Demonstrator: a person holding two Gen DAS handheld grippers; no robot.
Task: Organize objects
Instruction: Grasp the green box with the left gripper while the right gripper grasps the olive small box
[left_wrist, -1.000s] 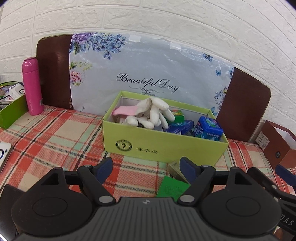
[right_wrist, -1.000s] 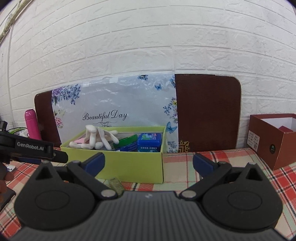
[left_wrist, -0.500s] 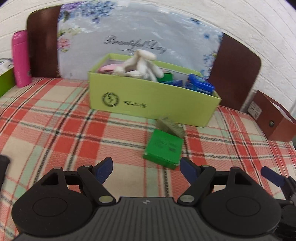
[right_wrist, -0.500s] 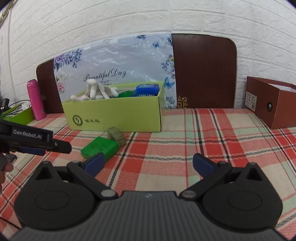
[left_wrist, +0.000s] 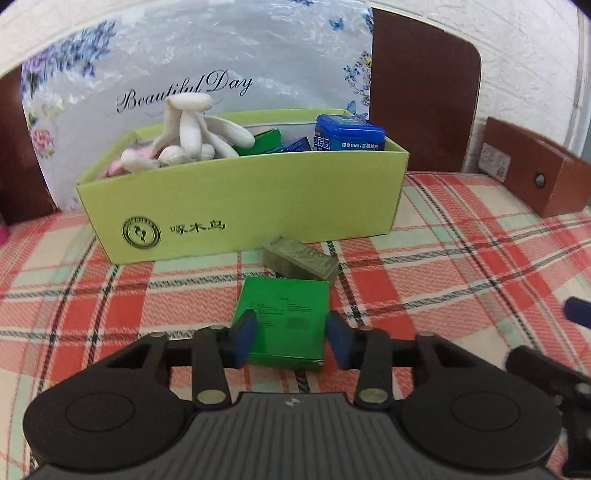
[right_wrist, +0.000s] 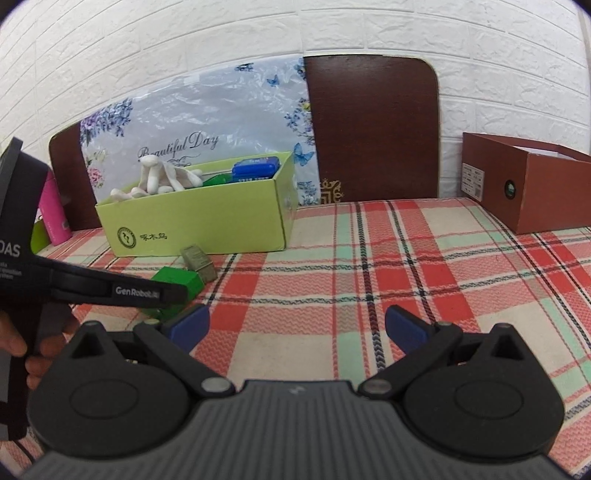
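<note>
green flat box (left_wrist: 286, 317) lies on the plaid cloth (left_wrist: 424, 280) between the left gripper (left_wrist: 290, 338) pads, jaws narrowed to its sides, contact unclear; its long axis runs away from the fingers. right gripper (right_wrist: 295, 326) is wide open, empty, farther off. one olive bar (left_wrist: 301, 258) just beyond, touching it. then one lime bin (left_wrist: 240, 199).
</note>
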